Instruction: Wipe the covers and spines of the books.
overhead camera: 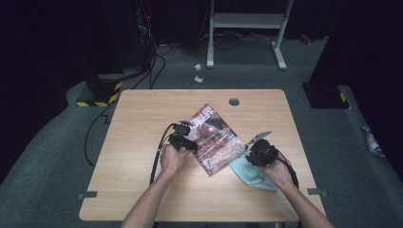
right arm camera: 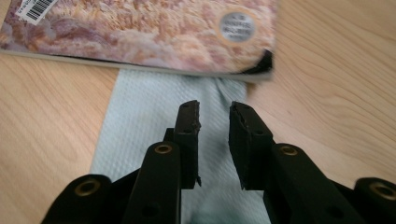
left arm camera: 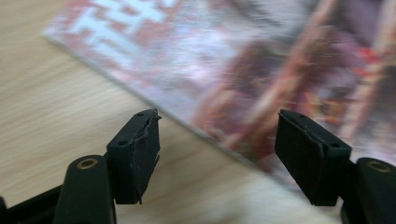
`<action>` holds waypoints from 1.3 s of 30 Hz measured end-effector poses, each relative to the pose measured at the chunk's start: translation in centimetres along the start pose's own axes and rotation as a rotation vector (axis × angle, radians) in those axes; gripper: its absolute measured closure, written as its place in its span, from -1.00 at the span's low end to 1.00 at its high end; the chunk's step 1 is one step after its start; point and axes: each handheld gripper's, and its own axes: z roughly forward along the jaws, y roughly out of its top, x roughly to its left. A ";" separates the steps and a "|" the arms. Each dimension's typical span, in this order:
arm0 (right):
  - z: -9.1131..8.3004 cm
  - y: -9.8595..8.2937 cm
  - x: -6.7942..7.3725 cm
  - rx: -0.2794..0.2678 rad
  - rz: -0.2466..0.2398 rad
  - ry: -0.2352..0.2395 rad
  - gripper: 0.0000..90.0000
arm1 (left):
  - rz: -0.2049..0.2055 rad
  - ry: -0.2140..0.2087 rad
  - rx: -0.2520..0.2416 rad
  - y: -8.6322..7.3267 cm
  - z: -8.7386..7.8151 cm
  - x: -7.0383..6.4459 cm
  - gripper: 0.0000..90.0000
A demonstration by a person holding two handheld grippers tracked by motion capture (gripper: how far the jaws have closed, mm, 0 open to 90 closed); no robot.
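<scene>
Lying just ahead of the right tool [right arm camera: 214, 112], the pale blue cloth [right arm camera: 154, 116] runs lengthwise away from it and slips under the magazine [right arm camera: 140, 32]; its jaws stand slightly apart above the cloth, gripping nothing. The left tool [left arm camera: 217, 126], jaws wide apart, straddles the magazine's near edge on the surface [left arm camera: 42, 107].

Wood table [overhead camera: 142, 190] w/ magazine [overhead camera: 214, 137], cloth [overhead camera: 249, 173]
</scene>
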 end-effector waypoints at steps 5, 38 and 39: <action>2.1 0.9 0.5 0.056 -0.017 0.006 0.61 | 0.067 0.022 0.047 0.0 0.3 -1.7 -0.33; 1.6 2.6 -1.0 -0.016 0.083 -0.019 0.71 | 0.081 -0.002 0.085 -3.5 -2.0 0.7 -0.20; 2.1 2.8 -0.6 -0.009 0.068 -0.014 0.72 | 0.084 -0.019 0.078 -3.8 -2.1 0.4 -0.20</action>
